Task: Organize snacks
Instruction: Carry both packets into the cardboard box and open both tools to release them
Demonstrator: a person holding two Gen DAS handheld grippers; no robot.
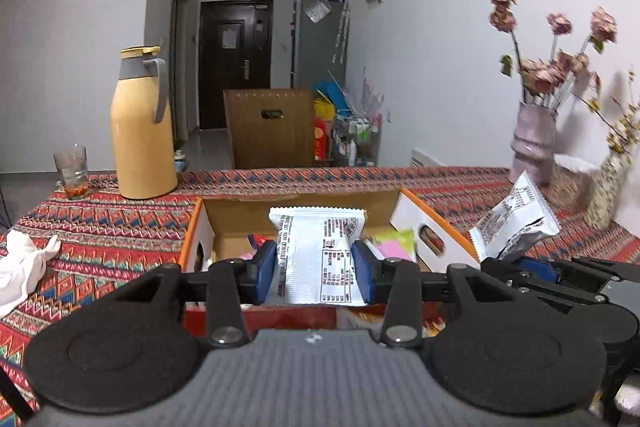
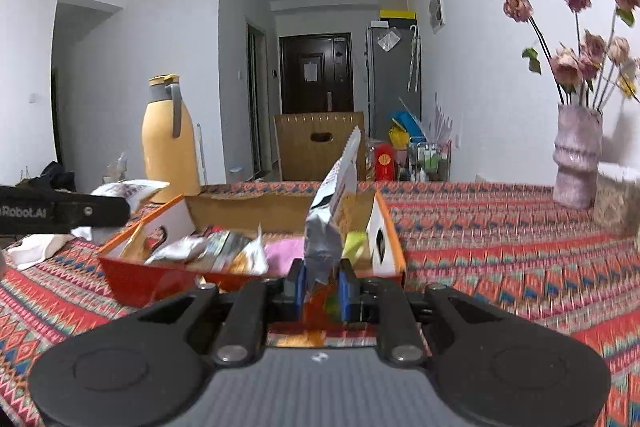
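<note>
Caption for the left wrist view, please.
Left gripper holds a white packet above the snack box; right gripper holds another packet.

Before me: counter under a red patterned cloth, set against white walls. A hallway leads to a dark entry door, with a grey refrigerator on its right. A cardboard chair back stands behind the counter. Lighting is even and indoor.

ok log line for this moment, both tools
left tool: shut on white snack packet | right tool: shut on silver packet | both above snack box
</note>
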